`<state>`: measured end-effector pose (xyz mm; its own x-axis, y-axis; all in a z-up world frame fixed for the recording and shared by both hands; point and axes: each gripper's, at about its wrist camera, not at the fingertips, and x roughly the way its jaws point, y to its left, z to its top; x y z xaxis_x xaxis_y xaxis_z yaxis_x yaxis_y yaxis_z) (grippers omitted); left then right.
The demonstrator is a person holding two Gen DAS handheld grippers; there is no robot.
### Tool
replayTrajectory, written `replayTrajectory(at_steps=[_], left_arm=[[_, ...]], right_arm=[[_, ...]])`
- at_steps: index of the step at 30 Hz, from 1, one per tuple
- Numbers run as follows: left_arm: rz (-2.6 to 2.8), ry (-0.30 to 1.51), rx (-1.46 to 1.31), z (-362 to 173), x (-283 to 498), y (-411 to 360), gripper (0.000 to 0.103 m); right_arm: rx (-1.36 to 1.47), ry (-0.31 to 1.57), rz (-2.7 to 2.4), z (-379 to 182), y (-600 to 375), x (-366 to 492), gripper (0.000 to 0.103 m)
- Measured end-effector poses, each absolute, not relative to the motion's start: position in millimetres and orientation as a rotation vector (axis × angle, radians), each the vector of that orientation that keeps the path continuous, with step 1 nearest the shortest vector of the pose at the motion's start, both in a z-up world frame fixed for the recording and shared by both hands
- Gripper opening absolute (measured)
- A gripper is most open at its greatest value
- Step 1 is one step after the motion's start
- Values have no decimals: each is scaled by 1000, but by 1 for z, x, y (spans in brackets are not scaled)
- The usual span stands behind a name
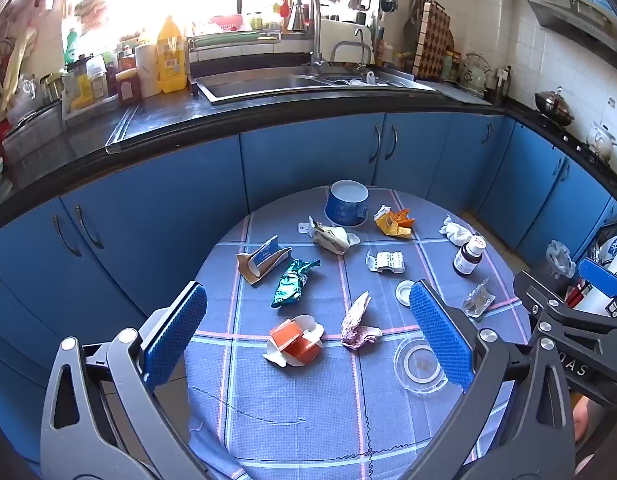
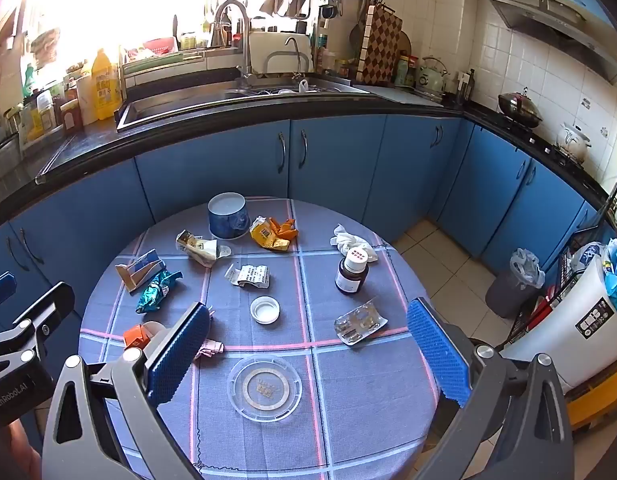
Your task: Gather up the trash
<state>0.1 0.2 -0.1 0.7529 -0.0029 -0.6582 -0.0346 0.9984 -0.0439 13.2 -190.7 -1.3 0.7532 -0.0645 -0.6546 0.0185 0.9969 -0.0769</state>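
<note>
Over the near edge of the round counter (image 2: pixel 348 420), both tongs hang spread wide with nothing between the pads: left tongs (image 1: pixel 308 336), right tongs (image 2: pixel 308 356), both angled down at the cloth.

Task looks to be at the start: nothing gripped, all litter on the cloth.
- Near edge: clear plastic lid (image 2: pixel 264 388) between the right pads; orange carton (image 1: pixel 295 340) and pink crumpled wrapper (image 1: pixel 358 324) between the left pads.
- Middle: white cap (image 2: pixel 264 309), teal foil wrapper (image 1: pixel 291 282), folded pill sheet (image 2: pixel 250 276), torn cardboard sleeve (image 1: pixel 262 260).
- Right edge: empty blister pack (image 2: pixel 360 322), brown medicine bottle (image 2: pixel 351 272), white tissue wad (image 2: pixel 352 242).
- Far edge: yellow-orange wrapper (image 2: pixel 272 232), beige crushed carton (image 2: pixel 198 246), blue paper cup (image 2: pixel 227 216) upside down.

The bottle stands upright with its cap on; trash or not, can't tell.

Around: lined grey bin (image 2: pixel 516 284) on the floor off the right edge, white bin (image 2: pixel 580 320) beside it, likely drop points. Path there looks open. Pieces are well apart except the wrapper and carton touching the cup, so little blocks a grab.
</note>
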Motion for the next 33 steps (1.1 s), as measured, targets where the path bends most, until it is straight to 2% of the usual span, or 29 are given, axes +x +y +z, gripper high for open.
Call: replayTrajectory(at_steps=[33], left_arm=[[13,713,-52,5,-2,-3,100]], right_arm=[[-59,711,-37,2,-189,14,96]])
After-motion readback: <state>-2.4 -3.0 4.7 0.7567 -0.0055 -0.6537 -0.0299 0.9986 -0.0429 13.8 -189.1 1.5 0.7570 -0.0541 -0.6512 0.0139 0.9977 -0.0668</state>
